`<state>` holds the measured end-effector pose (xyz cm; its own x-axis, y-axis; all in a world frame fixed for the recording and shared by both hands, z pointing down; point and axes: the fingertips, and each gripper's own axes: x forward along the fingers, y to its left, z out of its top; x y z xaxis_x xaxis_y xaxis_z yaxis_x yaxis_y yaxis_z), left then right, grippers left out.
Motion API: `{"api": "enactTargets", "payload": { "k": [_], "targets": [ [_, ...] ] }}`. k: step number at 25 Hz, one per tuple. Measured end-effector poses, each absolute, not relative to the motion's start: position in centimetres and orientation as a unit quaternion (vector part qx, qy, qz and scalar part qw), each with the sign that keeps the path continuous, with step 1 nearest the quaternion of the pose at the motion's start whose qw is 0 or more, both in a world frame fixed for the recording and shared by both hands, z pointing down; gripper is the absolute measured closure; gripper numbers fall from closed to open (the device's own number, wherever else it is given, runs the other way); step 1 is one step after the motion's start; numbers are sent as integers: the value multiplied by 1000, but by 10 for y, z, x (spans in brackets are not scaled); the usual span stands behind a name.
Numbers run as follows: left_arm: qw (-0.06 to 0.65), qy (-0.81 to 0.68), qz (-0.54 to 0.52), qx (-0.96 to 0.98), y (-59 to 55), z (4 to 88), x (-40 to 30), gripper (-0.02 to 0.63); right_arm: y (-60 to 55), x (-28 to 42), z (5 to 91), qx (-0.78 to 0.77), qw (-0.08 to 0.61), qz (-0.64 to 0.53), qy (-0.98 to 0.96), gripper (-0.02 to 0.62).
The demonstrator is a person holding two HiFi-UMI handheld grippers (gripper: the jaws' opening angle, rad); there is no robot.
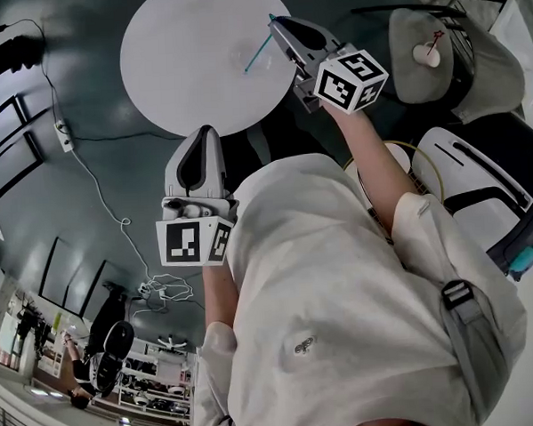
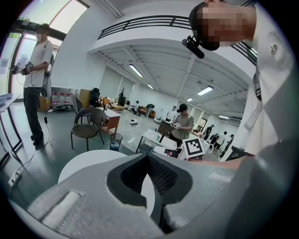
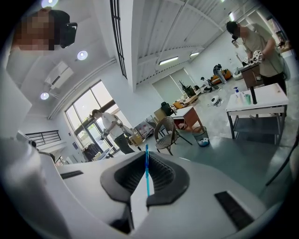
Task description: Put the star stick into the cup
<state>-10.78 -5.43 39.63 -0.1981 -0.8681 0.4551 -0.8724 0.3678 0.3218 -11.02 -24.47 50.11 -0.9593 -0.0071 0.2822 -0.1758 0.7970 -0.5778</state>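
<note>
A thin blue star stick (image 1: 259, 46) slants over the round white table (image 1: 178, 52), its lower end close to a faint clear cup (image 1: 238, 51). My right gripper (image 1: 279, 24) is shut on the stick's upper end, above the table's right edge. In the right gripper view the stick (image 3: 147, 175) stands upright, pinched between the dark pads (image 3: 161, 175). No star tip can be made out. My left gripper (image 1: 202, 135) hangs at the table's near edge, shut with nothing in it. In the left gripper view its jaws (image 2: 149, 161) meet over the white tabletop (image 2: 84, 163).
A grey chair (image 1: 428, 57) and a white-and-black seat (image 1: 474, 179) stand right of the table. A power strip with a white cable (image 1: 63, 131) lies on the floor at left. A brown chair (image 2: 88, 128), desks and several people fill the room beyond.
</note>
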Motion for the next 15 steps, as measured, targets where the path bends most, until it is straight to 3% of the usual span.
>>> {"api": "enactTargets", "payload": {
  "k": [15],
  "targets": [
    [292,-772,2,564,-54,397,-111,595,-231,-110,520,42,163,281,-945,566]
  ]
}}
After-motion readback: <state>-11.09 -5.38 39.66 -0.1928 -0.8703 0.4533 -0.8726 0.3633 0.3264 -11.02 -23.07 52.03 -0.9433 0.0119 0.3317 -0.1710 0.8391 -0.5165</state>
